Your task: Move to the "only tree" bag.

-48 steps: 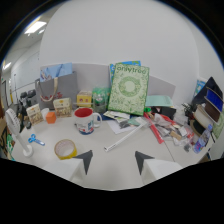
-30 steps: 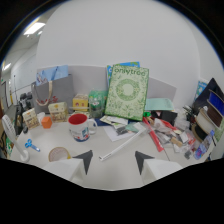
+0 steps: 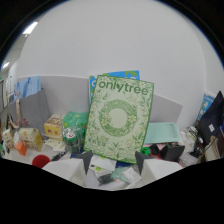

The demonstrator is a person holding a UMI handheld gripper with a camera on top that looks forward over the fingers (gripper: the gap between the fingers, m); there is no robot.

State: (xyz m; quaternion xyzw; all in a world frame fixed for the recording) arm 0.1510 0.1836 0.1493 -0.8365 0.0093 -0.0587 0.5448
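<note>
Closer now, the "onlytree" bag (image 3: 118, 119) stood just beyond the tongs (image 3: 114, 160), which were parted and empty. Probably light, stiff paper; its top edge looked the best hold.

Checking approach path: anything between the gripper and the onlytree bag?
Gripper view: the open gripper points at the onlytree bag just beyond it. Only low clutter, papers and small packets, lies between the fingers below the bag; nothing tall blocks it.

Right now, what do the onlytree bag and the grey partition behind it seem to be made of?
The onlytree bag looks like matte printed paper: flat, stiff, with straight edges and no shine. The grey partition looks like fabric-covered board, dull and even, though this is uncertain. The gripper is open and empty, just ahead of the bag.
</note>
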